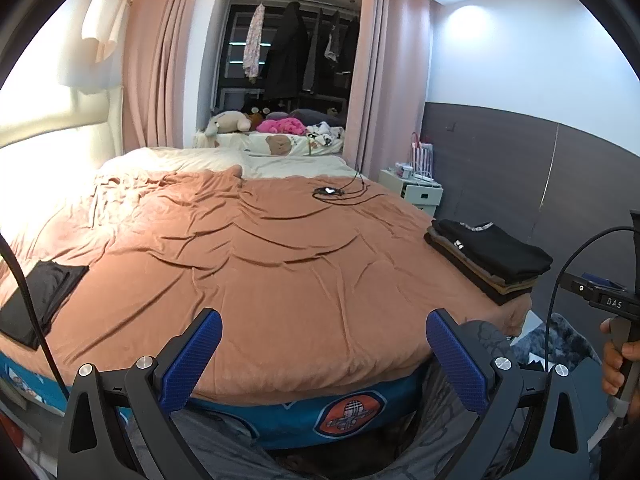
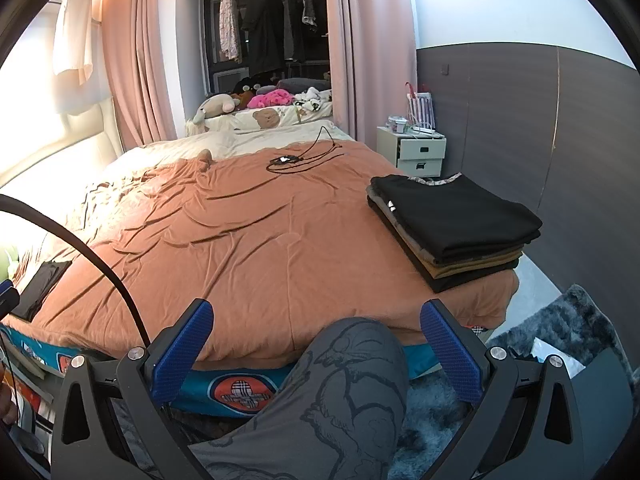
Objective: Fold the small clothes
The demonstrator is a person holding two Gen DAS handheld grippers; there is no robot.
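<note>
A stack of folded dark and tan clothes (image 1: 490, 258) lies at the right edge of the bed; it also shows in the right wrist view (image 2: 452, 220). A flat black garment (image 1: 38, 298) lies at the bed's left edge, also in the right wrist view (image 2: 42, 288). My left gripper (image 1: 324, 356) is open and empty over the bed's near edge. My right gripper (image 2: 316, 344) is open and empty above the person's knee (image 2: 344, 380). The right gripper's handle (image 1: 616, 312) shows at the far right of the left wrist view.
The bed is covered by an orange-brown blanket (image 1: 260, 260). A black cable and small device (image 1: 332, 191) lie at its far side. A white nightstand (image 2: 422, 152) stands at the right wall. A shaggy grey-blue rug (image 2: 560, 332) lies on the floor at right. Stuffed toys (image 1: 276, 126) sit behind.
</note>
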